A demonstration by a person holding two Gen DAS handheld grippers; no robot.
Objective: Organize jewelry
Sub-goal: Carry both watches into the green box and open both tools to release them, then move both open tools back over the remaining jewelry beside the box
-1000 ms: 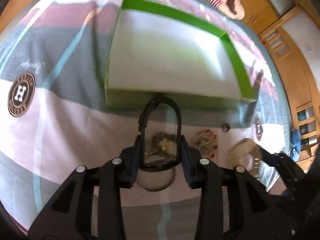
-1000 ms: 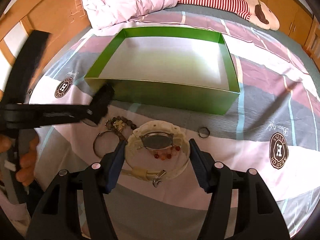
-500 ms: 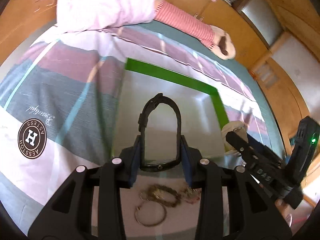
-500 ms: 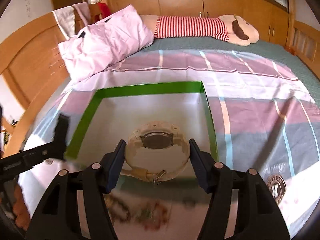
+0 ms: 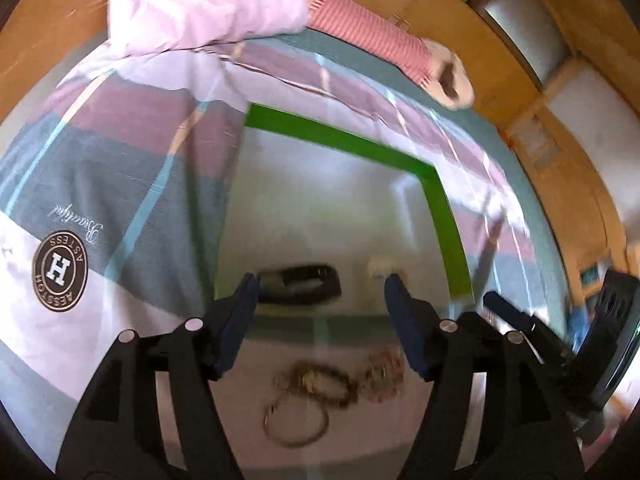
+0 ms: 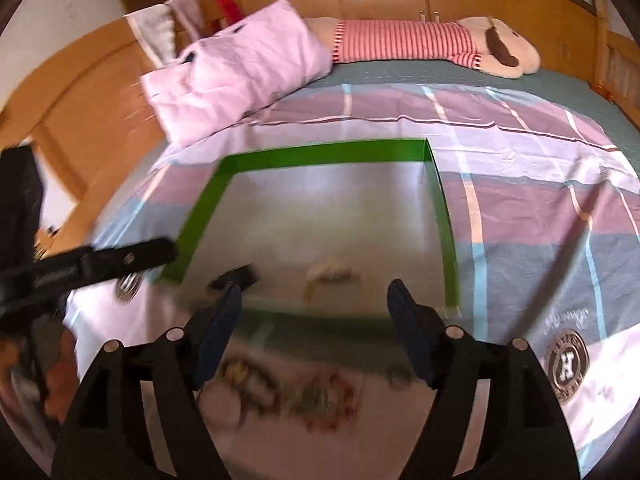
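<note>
Bedroom, wood panelling, patchwork bedsheet as work surface; green box sits just ahead of both tools.

Left gripper: jaws have just been opening, nothing between them. Black watch lies on the box floor just past its fingertips. Right gripper: same, jaws have just been opening, empty. Cream watch on the box floor just ahead of it.

Remaining pieces lie on the sheet below the jaws, outside the box: metal ring, bead bracelets, reddish bracelet.

Risks, my read: both tools sit close together, so reaching for the same cluster could make them collide; bracelets touch or overlap, so one grab may drag a neighbour.

Right view shows another small dark ring near the right finger; left view doesn't. Left view resolves the metal ring; in the right view that area is smeared.
</note>
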